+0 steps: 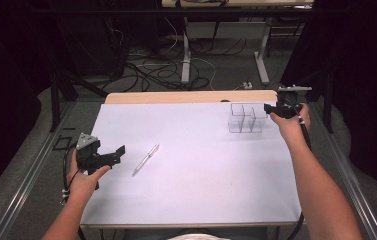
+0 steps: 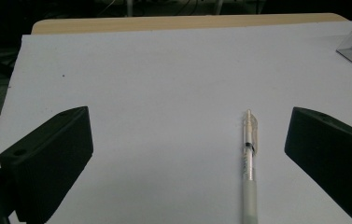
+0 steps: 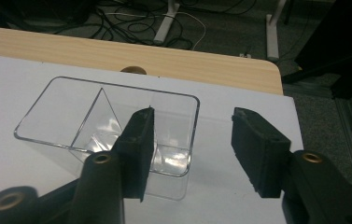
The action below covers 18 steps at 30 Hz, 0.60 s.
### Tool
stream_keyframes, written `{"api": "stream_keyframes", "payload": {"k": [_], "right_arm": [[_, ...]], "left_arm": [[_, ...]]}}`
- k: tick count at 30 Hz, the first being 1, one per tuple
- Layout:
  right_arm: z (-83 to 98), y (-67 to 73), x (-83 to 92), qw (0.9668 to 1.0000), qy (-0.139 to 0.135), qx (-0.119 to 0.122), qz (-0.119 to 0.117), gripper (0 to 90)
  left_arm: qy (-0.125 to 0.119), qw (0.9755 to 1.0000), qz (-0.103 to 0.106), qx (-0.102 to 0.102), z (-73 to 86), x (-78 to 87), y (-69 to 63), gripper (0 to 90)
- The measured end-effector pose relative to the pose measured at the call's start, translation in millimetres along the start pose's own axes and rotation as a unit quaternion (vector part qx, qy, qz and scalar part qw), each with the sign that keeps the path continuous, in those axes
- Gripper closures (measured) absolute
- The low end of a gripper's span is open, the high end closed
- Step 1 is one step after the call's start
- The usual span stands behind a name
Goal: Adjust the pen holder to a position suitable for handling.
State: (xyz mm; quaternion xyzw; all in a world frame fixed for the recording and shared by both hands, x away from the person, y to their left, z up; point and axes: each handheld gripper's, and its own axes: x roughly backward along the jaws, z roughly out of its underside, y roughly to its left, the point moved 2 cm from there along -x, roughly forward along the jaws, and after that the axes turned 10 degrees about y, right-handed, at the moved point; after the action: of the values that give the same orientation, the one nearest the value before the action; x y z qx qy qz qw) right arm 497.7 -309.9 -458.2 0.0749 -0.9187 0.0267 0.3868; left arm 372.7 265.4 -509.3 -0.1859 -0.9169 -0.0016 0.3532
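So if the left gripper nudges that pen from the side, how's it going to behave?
The pen looks slim and round, lying flat on the smooth white sheet, so it would probably roll or skid rather than stay put. Its clip might stop the roll early. It seems stiff and light, so the open left gripper could likely lift it easily.

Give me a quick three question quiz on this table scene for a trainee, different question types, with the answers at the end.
1. True or false: the pen lies inside the clear organizer.
2. Which claw is nearer the pen? A) left claw B) right claw
3. Fill in: in the right gripper view, one jaw of the right claw sits in front of the organizer's ____ wall.

Key: 1 false, it lies on the white table cover. 2 A. 3 near.
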Motion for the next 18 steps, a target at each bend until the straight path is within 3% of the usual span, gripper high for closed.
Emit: {"api": "stream_keyframes", "payload": {"k": [8,11,18], "right_arm": [[-0.9,-0.5,-9.7,1.0,0.004,0.004,0.002,61.2],[-0.3,-0.1,-16.5,0.9999,0.016,-0.006,0.0,66.8],[1.8,-1.7,-29.0,0.9991,0.037,-0.019,-0.005,70.3]], "left_arm": [[0.001,1.0,-0.001,0.001,0.3,-0.2,0.6,1.2],[0.003,1.0,-0.002,0.003,0.5,-0.5,1.1,1.3],[0.003,1.0,-0.004,0.007,1.0,-0.4,1.6,1.4]]}}
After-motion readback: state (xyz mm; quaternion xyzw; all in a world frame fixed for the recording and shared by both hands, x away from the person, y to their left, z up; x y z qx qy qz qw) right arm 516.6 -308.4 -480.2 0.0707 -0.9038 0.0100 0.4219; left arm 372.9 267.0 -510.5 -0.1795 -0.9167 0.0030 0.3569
